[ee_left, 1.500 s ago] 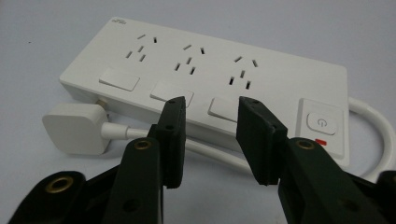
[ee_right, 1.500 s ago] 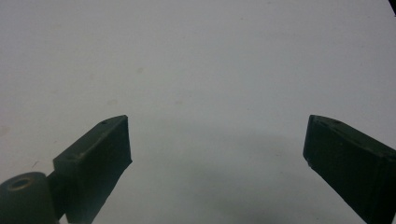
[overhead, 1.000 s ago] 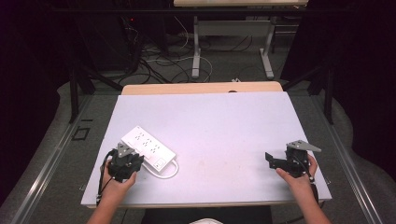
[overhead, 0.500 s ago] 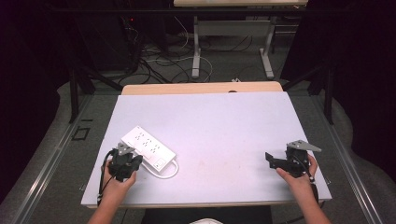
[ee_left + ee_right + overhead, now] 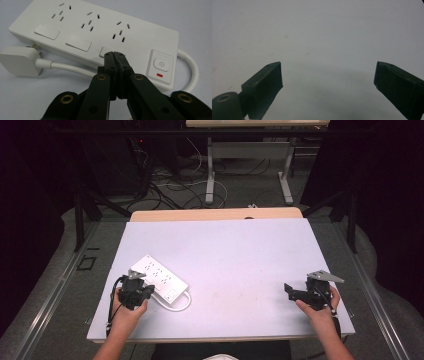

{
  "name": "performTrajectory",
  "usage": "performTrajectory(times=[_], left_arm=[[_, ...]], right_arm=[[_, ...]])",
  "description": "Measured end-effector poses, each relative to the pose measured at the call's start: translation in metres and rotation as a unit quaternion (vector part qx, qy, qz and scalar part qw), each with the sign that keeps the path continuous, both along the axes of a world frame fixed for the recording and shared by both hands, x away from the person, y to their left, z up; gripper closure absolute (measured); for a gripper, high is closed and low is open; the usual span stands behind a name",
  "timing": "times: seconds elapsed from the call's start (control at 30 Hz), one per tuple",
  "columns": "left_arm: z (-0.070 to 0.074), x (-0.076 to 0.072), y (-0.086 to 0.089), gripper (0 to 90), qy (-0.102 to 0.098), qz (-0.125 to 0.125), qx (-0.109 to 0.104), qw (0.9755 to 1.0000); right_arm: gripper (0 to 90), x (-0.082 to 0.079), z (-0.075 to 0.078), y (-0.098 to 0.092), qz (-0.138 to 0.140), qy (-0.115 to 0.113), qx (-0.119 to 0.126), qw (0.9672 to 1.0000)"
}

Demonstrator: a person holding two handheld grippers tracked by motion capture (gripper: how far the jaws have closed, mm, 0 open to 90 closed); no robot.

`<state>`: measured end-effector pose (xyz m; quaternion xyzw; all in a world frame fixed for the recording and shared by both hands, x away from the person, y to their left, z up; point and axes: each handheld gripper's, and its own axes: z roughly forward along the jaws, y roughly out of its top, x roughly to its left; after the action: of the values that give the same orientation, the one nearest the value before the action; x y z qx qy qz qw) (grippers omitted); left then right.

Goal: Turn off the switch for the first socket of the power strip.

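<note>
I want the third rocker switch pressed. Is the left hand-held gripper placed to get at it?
Probably yes: the left hand-held gripper, jaws shut, sits right at the third rocker switch on the power strip, with nothing between them. The plug lies off to the side.

Glossy white plastic power strip [image 5: 100, 37] on matt table [image 5: 240, 250].

Power symbol on power strip [image 5: 100, 40] main button [image 5: 161, 63]; no other text
</note>
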<state>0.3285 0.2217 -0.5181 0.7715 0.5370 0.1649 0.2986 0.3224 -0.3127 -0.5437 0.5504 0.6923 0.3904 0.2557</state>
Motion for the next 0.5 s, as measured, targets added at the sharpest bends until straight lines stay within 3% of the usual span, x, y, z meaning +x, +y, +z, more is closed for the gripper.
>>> performTrajectory(times=[0.5], left_arm=[[0.001, 0.013, -0.005, 90.0, 0.012, -0.006, 0.005, 0.9999]], right_arm=[[8.4, 0.000, -0.001, -0.001, -0.003, 0.002, 0.003, 1.0000]])
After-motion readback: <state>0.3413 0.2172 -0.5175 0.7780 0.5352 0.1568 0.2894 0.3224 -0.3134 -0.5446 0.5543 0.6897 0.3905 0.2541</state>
